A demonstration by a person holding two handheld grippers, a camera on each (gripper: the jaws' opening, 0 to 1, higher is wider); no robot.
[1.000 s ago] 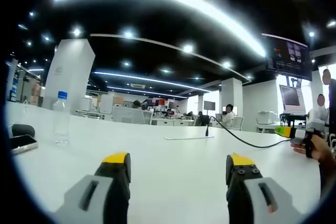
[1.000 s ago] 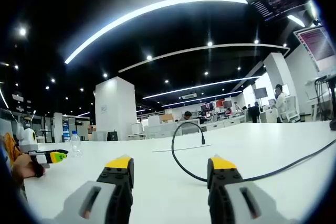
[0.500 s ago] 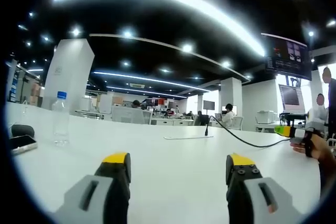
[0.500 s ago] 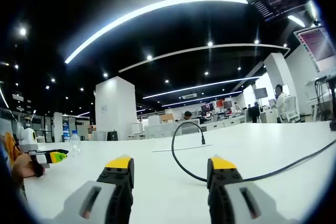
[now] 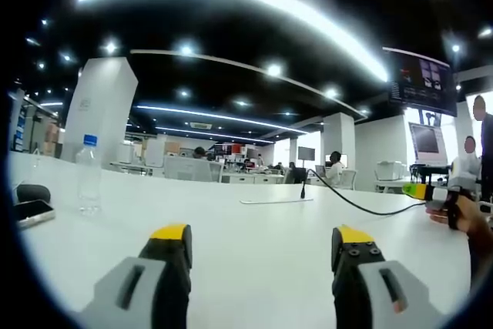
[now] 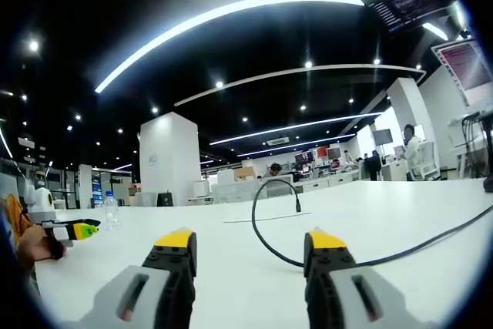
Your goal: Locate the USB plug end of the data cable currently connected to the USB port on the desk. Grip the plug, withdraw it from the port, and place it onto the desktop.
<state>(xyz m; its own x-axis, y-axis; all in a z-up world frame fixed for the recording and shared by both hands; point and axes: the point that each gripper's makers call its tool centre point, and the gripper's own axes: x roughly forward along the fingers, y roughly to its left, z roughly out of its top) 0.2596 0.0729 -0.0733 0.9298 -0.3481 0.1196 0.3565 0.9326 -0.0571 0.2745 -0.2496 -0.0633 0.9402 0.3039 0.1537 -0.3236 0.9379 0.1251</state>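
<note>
A black data cable [image 6: 266, 245] arches over the white desk [image 6: 231, 267], and its plug end [image 6: 297, 206] stands upright at a flat port strip [image 6: 266, 218] farther back. In the left gripper view the same plug [image 5: 303, 191] rises from the strip [image 5: 277, 202], with the cable [image 5: 362, 207] trailing right. My right gripper [image 6: 249, 248] rests low on the desk, open, nothing between its yellow-tipped fingers. My left gripper [image 5: 259, 240] is open too, well short of the plug. The other gripper [image 5: 422, 193] shows at the right edge, held by a hand [image 5: 462, 217].
A water bottle [image 5: 89, 173] and a phone [image 5: 29, 210] sit at the left of the desk, with a dark object [image 5: 32, 189] behind the phone. Monitors [image 5: 427, 144] and seated people are far behind. A white pillar [image 6: 168, 159] stands beyond the desk.
</note>
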